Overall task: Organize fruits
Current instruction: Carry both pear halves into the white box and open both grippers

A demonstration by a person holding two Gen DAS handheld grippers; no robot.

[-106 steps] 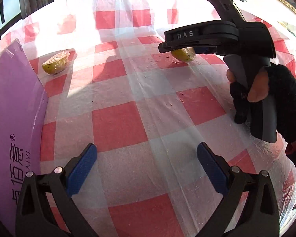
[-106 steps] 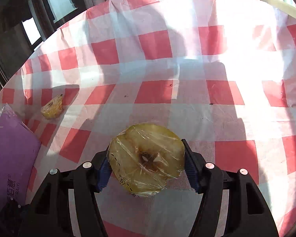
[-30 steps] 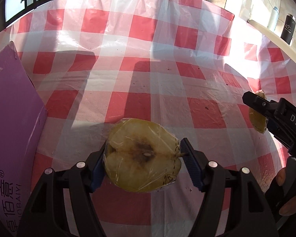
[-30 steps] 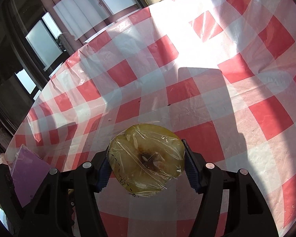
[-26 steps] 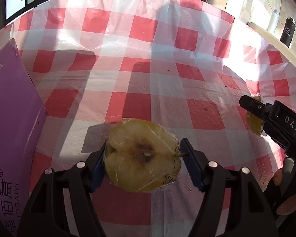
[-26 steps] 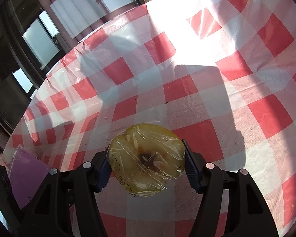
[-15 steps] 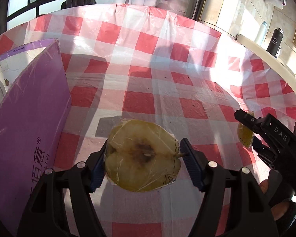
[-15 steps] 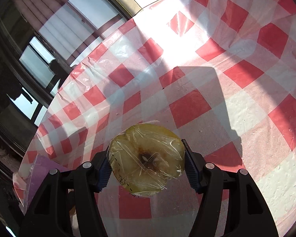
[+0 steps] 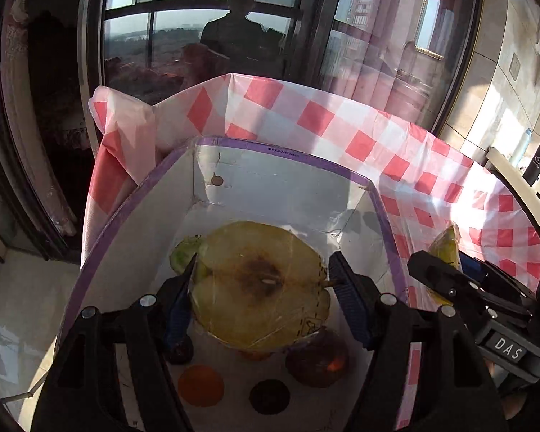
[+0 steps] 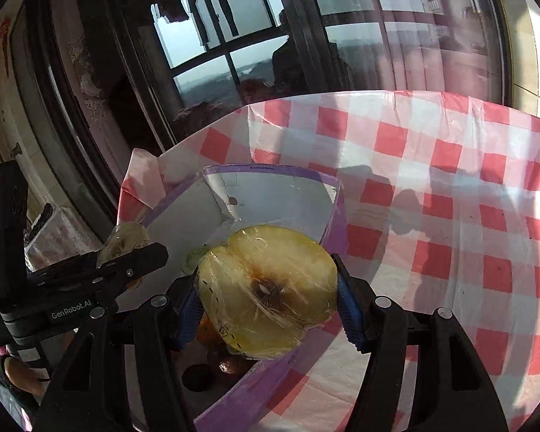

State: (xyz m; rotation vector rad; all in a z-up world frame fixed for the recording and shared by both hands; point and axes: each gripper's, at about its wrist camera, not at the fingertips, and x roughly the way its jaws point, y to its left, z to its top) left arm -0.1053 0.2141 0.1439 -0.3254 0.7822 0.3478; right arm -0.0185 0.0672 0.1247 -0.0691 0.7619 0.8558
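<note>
Left wrist view: The left gripper (image 9: 266,288) holds a film-wrapped apple half (image 9: 261,286), cut face toward the camera, clamped between both blue pads. Half a second ago this half hung above the checked tablecloth (image 9: 406,165) with the purple box (image 9: 280,144) off to the left; it now hangs directly over the box's open interior. Several fruits lie on the box floor: an orange one (image 9: 200,385), a dark reddish one (image 9: 316,361), a small dark one (image 9: 269,396). A green piece (image 9: 181,255) shows behind the held half.

Right wrist view: The right gripper (image 10: 268,297) clamps a second wrapped apple half (image 10: 266,288). It has also travelled from open tablecloth to the box, and sits over the near right wall (image 10: 333,208).

Judgement: both halves are positioned for release. The right half appears closer to the rim, so a drop there may land outside.
</note>
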